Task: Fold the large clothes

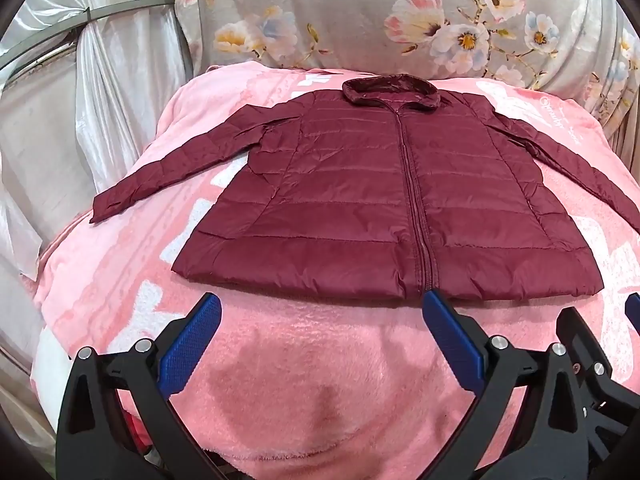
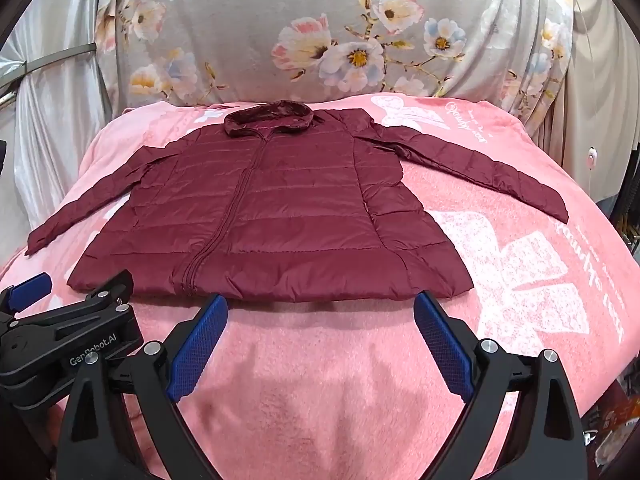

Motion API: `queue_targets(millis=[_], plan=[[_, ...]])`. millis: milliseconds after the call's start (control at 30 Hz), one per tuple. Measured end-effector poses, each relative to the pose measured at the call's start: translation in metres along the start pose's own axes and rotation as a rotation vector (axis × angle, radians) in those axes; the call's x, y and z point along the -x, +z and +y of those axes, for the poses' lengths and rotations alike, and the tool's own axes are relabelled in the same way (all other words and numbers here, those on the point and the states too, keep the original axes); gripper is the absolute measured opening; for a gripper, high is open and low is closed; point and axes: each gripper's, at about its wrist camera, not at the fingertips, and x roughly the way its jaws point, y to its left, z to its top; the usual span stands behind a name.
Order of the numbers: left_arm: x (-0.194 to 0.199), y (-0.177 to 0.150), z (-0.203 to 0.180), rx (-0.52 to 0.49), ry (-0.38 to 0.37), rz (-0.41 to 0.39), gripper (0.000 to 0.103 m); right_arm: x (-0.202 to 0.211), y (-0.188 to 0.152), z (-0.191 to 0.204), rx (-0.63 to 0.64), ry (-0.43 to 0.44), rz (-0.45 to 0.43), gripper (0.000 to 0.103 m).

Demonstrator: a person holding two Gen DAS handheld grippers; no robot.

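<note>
A zipped jacket point(image 1: 384, 208) lies flat mid-frame on the bed point(image 1: 300, 380), sleeves spread for folding, as left gripper point(image 1: 320, 312) and right gripper point(image 2: 320, 312) hover at its hem, fingers apart and empty.

"GenRobot.AI" stood in pale letters on the black body of the left gripper point(image 2: 30, 288), seen in the right wrist view; part of the "R" was lost in glare. The pink blanket point(image 2: 320, 360) carried white writing: a cursive line at its far right corner beside a white flower print, too small and turned to read in either view, and further lines of white lettering along its right edge, upside down and warped by the lens, which I could not make out. Nothing else bore legible text.
</note>
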Motion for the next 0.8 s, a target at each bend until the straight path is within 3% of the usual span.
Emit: queue_targets(millis=[800], plan=[[-0.0047, -0.0037, 0.0048, -0.004, 0.006, 0.012, 0.098, -0.0037, -0.0069, 0.0009, 0.000, 0.000, 0.008, 0.092]])
